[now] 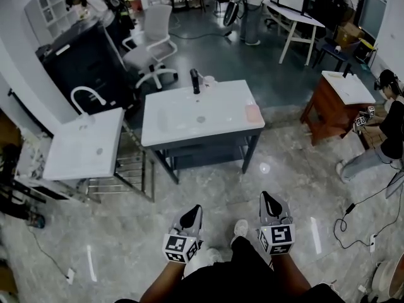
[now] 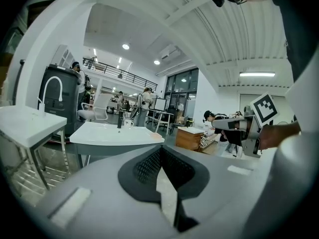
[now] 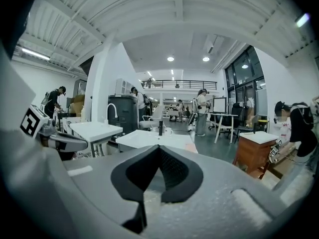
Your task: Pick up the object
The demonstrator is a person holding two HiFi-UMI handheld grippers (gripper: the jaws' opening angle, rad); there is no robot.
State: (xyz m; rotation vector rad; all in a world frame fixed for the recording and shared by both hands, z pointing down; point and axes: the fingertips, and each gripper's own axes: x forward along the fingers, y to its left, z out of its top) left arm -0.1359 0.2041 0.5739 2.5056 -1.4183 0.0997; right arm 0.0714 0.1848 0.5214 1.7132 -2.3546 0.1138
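Left tool (image 1: 196, 209): held low in front of the wearer, over the floor. Its jaws meet at the tips in the left gripper view (image 2: 160, 148), with nothing between them.
Right tool (image 1: 264, 197): level with the left one and just beside it. The jaws are pressed together in the right gripper view (image 3: 159, 147), and they are empty.
Marker cubes: one rides behind each tool, left (image 1: 182, 248) and right (image 1: 276, 237).
Pink object (image 1: 253, 113): lies flat on the white tabletop (image 1: 183, 130), near its right edge. It is well apart from both tools, and neither touches it. The right gripper view shows it as a small pink patch (image 3: 191, 146) just past the jaw tips.
Tabletop detail: a shallow basin (image 1: 201, 115) is sunk in the middle. A black faucet (image 1: 195, 81) stands upright at the far edge, with a white cup (image 1: 208, 79) just beside it.
Second sink (image 1: 82, 147): white, to the left of the first, with a curved white faucet (image 1: 85, 97).
Wooden cabinet (image 1: 325, 115): to the right, under a white top.
Other person (image 1: 386, 134): beside the cabinet, at the right edge of the head view.
Office chair (image 1: 153, 49): white, beyond the tabletop.
Floor (image 1: 126, 245): grey and mottled, with a cable (image 1: 353, 210) trailing at the right.
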